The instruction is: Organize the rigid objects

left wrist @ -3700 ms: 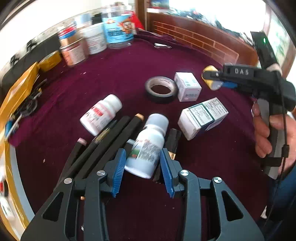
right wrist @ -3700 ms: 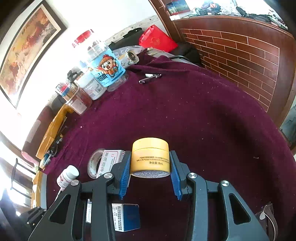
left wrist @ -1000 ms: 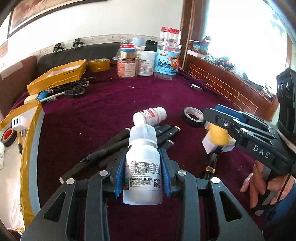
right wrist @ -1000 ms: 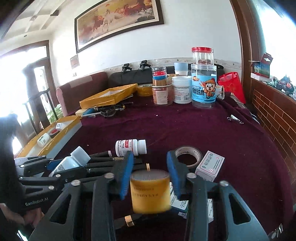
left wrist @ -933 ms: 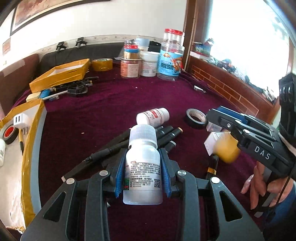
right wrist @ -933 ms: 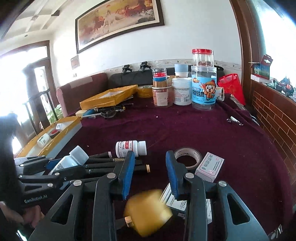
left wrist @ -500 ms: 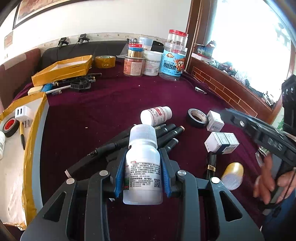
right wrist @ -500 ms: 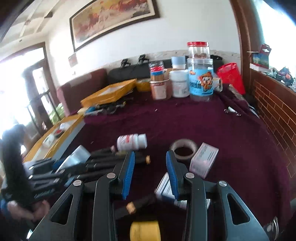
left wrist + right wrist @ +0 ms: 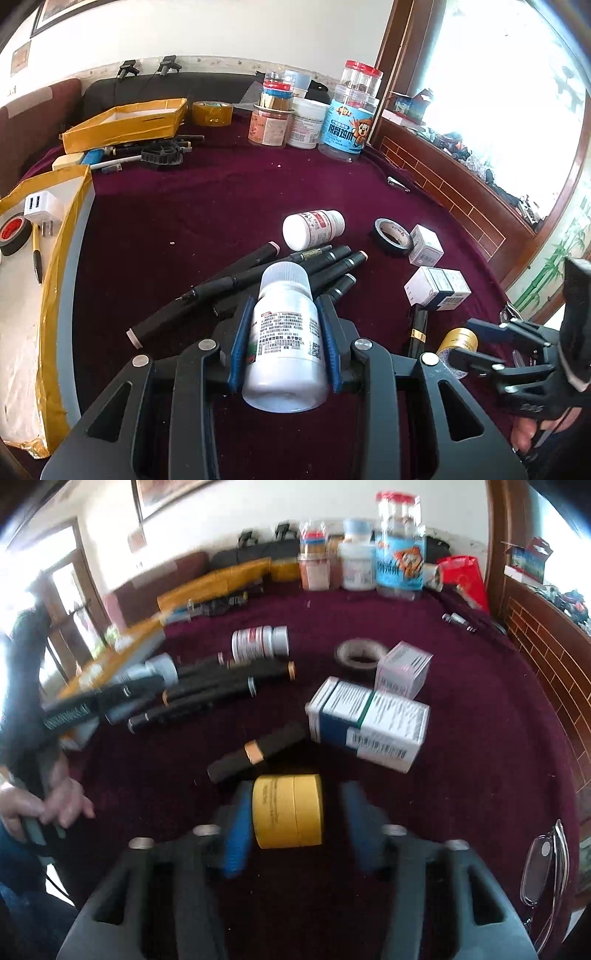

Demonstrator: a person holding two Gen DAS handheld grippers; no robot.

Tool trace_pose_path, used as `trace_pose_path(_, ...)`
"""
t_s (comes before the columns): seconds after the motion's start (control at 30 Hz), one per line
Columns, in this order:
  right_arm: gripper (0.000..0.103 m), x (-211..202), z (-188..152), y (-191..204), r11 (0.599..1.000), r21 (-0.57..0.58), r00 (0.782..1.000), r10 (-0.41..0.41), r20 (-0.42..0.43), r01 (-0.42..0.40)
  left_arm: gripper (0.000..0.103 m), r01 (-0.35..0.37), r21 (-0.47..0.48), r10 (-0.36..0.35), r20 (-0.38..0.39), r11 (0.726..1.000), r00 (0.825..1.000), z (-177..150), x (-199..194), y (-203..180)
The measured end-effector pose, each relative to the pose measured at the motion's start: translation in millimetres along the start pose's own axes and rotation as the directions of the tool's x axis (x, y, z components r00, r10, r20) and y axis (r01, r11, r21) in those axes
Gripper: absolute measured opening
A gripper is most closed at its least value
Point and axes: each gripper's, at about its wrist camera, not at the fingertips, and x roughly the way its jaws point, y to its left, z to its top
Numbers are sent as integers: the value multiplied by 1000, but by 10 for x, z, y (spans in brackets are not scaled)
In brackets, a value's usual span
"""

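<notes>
One yellow jar (image 9: 286, 809) lies on its side on the table (image 9: 461, 775), axis across, between right gripper (image 9: 293, 827) fingers, now closing, left one touching, right w/ gap. Farther, left gripper (image 9: 282, 350) clamps white bottle (image 9: 284, 341).

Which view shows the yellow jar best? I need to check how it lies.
The right wrist view: the yellow jar lies on its side on the cloth between the closing right gripper fingers, slightly blurred. The left wrist view shows only part of it, behind that gripper.
</notes>
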Motion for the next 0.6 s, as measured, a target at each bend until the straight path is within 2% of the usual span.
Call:
trace_pose_path(0.07, 29, -15, -8, 58, 999, -28, 1000, -28, 12, 28, 31, -3, -1, 3, 14, 1000, 1000, -5, -35, 3)
trace_pose_path(0.2, 29, -89, 19, 84, 999, -27, 999, -22, 37, 23, 31, -8, 4, 8, 37, 1000, 999, -8, -92, -2)
trace_pose_path(0.43, 29, -153, 128, 293, 998, -45, 996, 36, 78, -33, 32, -19, -6, 19, 77, 1000, 997, 23, -277, 92)
trace_pose_path(0.6, 29, -87, 292, 531, 993, -61, 992, 103, 75, -99, 32, -49, -75, 58, 130, 996, 990, 80, -566, 388)
